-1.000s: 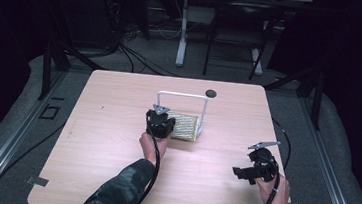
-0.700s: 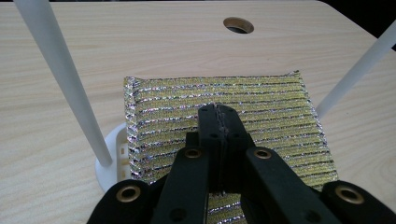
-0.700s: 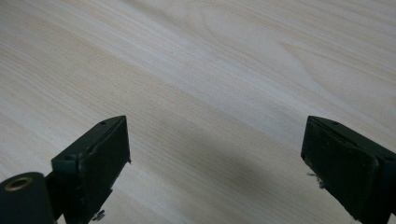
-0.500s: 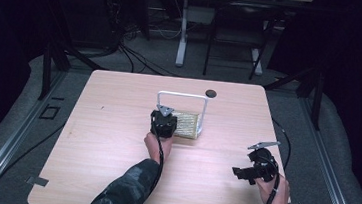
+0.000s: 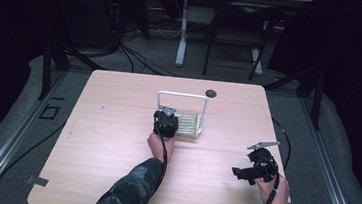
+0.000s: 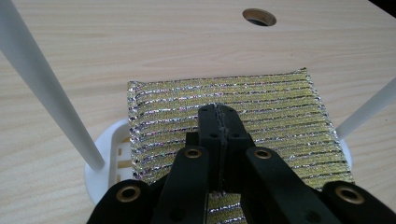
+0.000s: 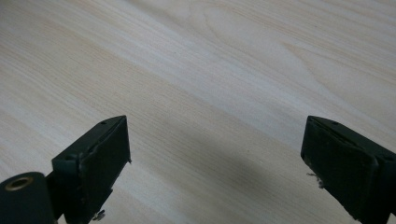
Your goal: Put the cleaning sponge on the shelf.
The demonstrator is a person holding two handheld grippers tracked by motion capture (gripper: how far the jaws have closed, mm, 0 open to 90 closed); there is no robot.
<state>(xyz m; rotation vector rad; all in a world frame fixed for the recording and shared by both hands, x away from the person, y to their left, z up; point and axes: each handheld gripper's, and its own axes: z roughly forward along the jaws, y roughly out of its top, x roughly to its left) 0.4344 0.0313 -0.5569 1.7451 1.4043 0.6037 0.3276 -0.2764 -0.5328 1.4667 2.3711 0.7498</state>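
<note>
Working at the middle of the counter (image 5: 116, 126) with the left gripper (image 5: 167, 123), fingers shut flat against each other, nothing visibly pinched between them. Pointing down at the gold-and-silver sponge (image 6: 280, 107), lying flat on the white base of the rack (image 6: 105, 149), between its two slanting white posts. Parked well apart near the right corner with the right gripper (image 5: 242, 174), fingers spread wide over bare wood, holding nothing.

Looks like lining up for a pick of that sponge. To do it well: spread the left fingers before going any lower. Aim for the near edge rather than the flat middle, where a soft pad offers nothing to bite. Keep clear of both posts on the way in. Pinch firmly, then lift straight up so as not to drag the light rack along. Leave the right side where it is, ready to steady the frame if needed.

Hard to tell whether the closed tips touch the sponge or hang just above it. Near edge of the sponge hidden behind the fingers in the left gripper view, and under the gripper body from above. Rack's top bar cut off up close; slots in the base barely readable.
</note>
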